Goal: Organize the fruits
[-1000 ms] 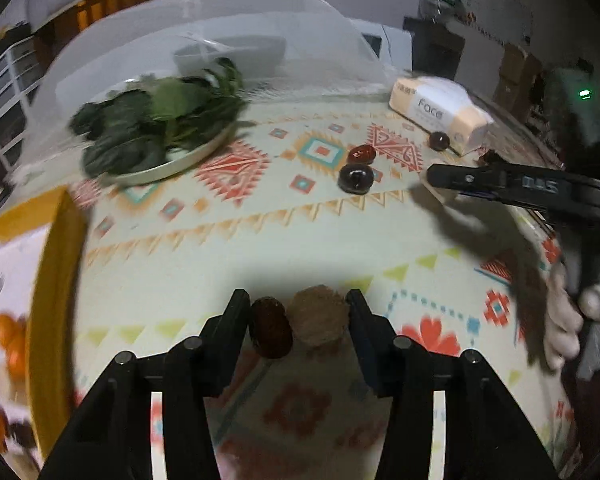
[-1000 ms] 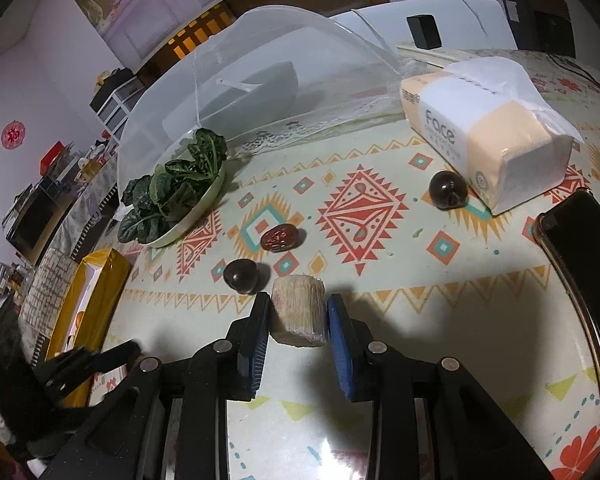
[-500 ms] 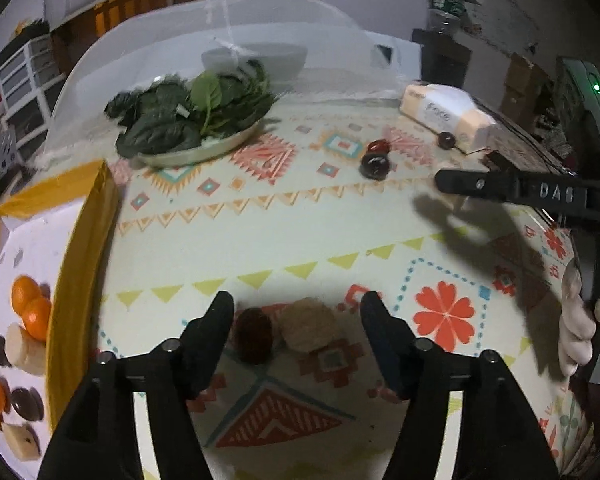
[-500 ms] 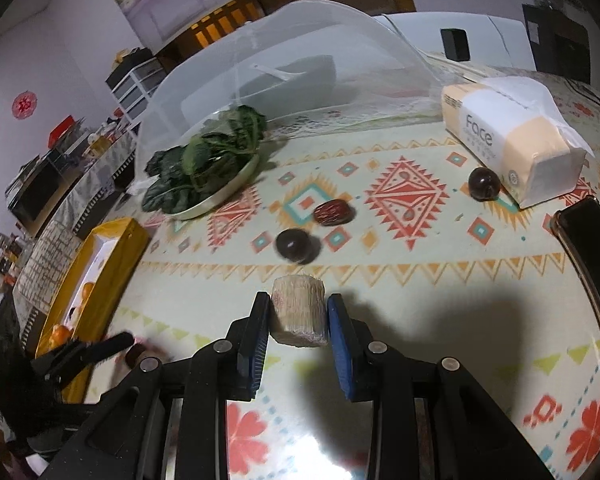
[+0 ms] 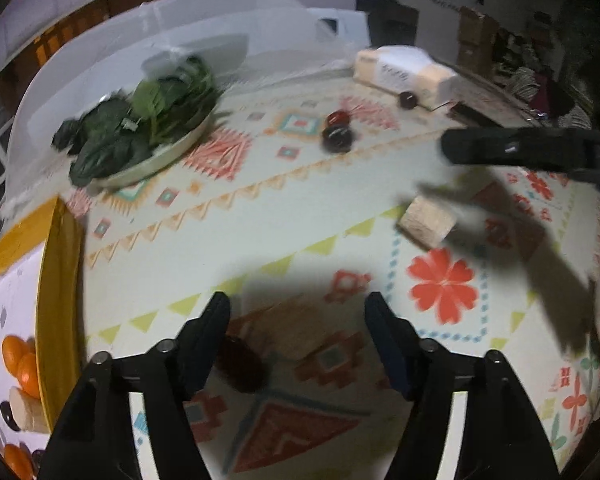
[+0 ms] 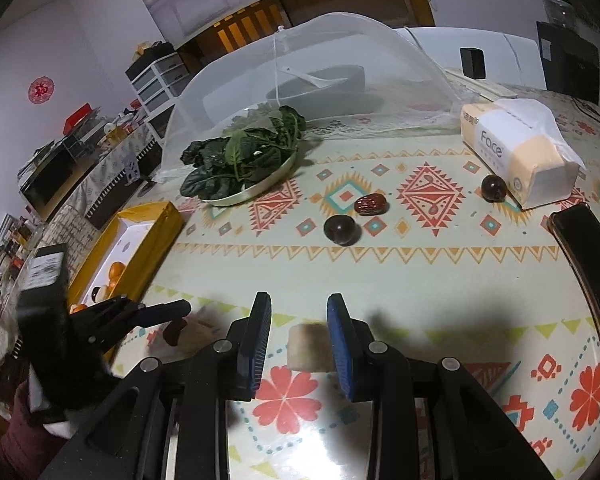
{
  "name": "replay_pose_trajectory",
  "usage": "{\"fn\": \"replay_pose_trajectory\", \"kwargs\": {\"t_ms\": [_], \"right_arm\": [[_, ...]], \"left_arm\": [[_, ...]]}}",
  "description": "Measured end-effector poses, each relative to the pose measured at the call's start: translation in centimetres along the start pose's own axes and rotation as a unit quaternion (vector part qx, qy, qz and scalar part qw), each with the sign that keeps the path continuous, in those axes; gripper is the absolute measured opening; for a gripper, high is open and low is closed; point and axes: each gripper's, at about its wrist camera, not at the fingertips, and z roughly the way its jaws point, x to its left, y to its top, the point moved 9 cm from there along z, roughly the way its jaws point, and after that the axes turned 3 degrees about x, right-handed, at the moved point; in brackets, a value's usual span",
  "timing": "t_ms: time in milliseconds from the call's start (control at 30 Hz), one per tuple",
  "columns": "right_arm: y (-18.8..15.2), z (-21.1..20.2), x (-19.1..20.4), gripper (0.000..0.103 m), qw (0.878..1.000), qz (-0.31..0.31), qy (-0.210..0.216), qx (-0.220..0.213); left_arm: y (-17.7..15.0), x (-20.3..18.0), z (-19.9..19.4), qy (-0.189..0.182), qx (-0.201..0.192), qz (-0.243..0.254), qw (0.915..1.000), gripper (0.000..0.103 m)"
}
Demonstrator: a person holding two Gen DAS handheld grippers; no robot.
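Note:
My left gripper (image 5: 298, 314) is open above a dark red date (image 5: 238, 362) and a pale tan chunk (image 5: 296, 330) on the patterned tablecloth. My right gripper (image 6: 299, 314) is open; a pale sugarcane-like chunk (image 6: 308, 346) lies free between its jaws and also shows in the left wrist view (image 5: 426, 222). A yellow box (image 6: 140, 240) at the left holds oranges (image 5: 20, 360) and other pieces. Further back lie a dark plum (image 6: 340, 230), a red date (image 6: 370, 205) and a second plum (image 6: 494, 188).
A plate of green leaves (image 6: 244, 160) sits by a white mesh food cover (image 6: 320, 72). A tissue pack (image 6: 516, 152) stands at the back right. A black phone (image 6: 588, 264) lies at the right edge.
My right gripper has opened and let go of the pale chunk, which now lies on the cloth. My left gripper has opened wider and pulled back from the date and tan chunk.

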Motion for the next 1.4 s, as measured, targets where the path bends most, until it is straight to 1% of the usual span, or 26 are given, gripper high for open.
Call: {"fn": "replay_pose_trajectory", "kwargs": {"t_ms": [33, 67, 100, 167, 267, 300, 333, 433, 500, 567, 600, 733, 800, 900, 1033, 1167, 1233, 1267, 1333, 1400], "right_arm": [[-0.1, 0.2, 0.2, 0.032, 1.0, -0.004, 0.0, 0.003], [-0.1, 0.3, 0.3, 0.032, 1.0, -0.005, 0.0, 0.005], [-0.2, 0.6, 0.3, 0.032, 1.0, -0.006, -0.002, 0.008], [-0.6, 1.3, 0.2, 0.032, 1.0, -0.004, -0.001, 0.017], [-1.4, 2.8, 0.2, 0.032, 0.999, -0.002, -0.001, 0.039], [-1.6, 3.1, 0.4, 0.032, 0.999, -0.004, -0.002, 0.043], [-1.9, 3.4, 0.6, 0.032, 0.999, -0.007, -0.003, 0.048], [-2.3, 4.3, 0.9, 0.037, 0.998, -0.016, -0.01, 0.054], [-2.5, 4.8, 0.8, 0.037, 0.998, -0.019, -0.018, 0.06], [-2.8, 5.1, 0.7, 0.037, 0.997, -0.02, -0.023, 0.064], [-2.8, 5.0, 0.7, 0.032, 0.997, -0.024, -0.03, 0.064], [-3.0, 4.3, 1.0, 0.032, 0.997, -0.022, -0.032, 0.064], [-2.6, 3.5, 1.8, 0.032, 0.998, -0.017, -0.021, 0.056], [-1.3, 1.6, 4.6, 0.032, 0.999, -0.019, 0.012, 0.037], [1.8, -0.8, 11.0, 0.032, 0.997, -0.043, 0.07, 0.012], [5.2, -1.8, 19.0, 0.032, 0.988, -0.068, 0.137, 0.003], [6.1, -1.0, 22.4, 0.032, 0.985, -0.081, 0.155, 0.009], [6.2, -0.1, 23.9, 0.032, 0.984, -0.087, 0.157, 0.015], [5.8, 2.5, 25.9, 0.032, 0.983, -0.097, 0.149, 0.034], [5.0, 5.7, 27.2, 0.032, 0.984, -0.108, 0.13, 0.054]], "left_arm": [[-0.1, 0.1, 0.0, -0.008, -0.001, -0.007, 0.9999, 0.055], [-0.2, 0.2, -0.1, -0.009, -0.003, -0.01, 0.9999, 0.045], [-0.2, 0.2, -0.2, -0.005, -0.002, -0.011, 0.9999, 0.041], [0.0, -0.2, -0.1, -0.011, -0.003, -0.009, 0.9999, 0.04], [0.1, -1.1, -0.1, -0.008, -0.007, 0.003, 0.9999, 0.039], [0.2, -1.2, -0.1, -0.009, -0.007, 0.003, 0.9999, 0.037], [0.1, -1.3, -0.2, -0.005, -0.007, 0.004, 1.0, 0.03], [-0.1, -1.3, -0.4, 0.007, -0.005, 0.003, 1.0, 0.029], [-0.3, -1.0, -0.8, 0.011, -0.006, -0.006, 0.9999, 0.029], [-0.4, -0.5, -1.8, 0.006, -0.012, -0.024, 0.9996, 0.029], [-0.5, -0.3, -2.4, 0.002, -0.015, -0.032, 0.9994, 0.029], [-0.9, 1.3, -6.1, -0.006, -0.043, -0.075, 0.9963, 0.029], [-1.0, 2.5, -8.1, -0.009, -0.059, -0.096, 0.9936, 0.029], [-1.2, 5.0, -11.4, -0.013, -0.083, -0.135, 0.9873, 0.029], [-1.5, 9.8, -15.8, -0.009, -0.115, -0.188, 0.9753, 0.029], [-1.8, 15.9, -19.4, 0.027, -0.135, -0.235, 0.9622, 0.029], [-2.1, 19.0, -19.9, 0.034, -0.134, -0.263, 0.955, 0.029], [-2.4, 20.7, -19.8, 0.044, -0.129, -0.275, 0.9516, 0.029], [-3.2, 23.8, -18.9, 0.072, -0.12, -0.294, 0.9455, 0.029], [-4.4, 25.9, -17.7, 0.076, -0.108, -0.312, 0.9407, 0.029]]}}
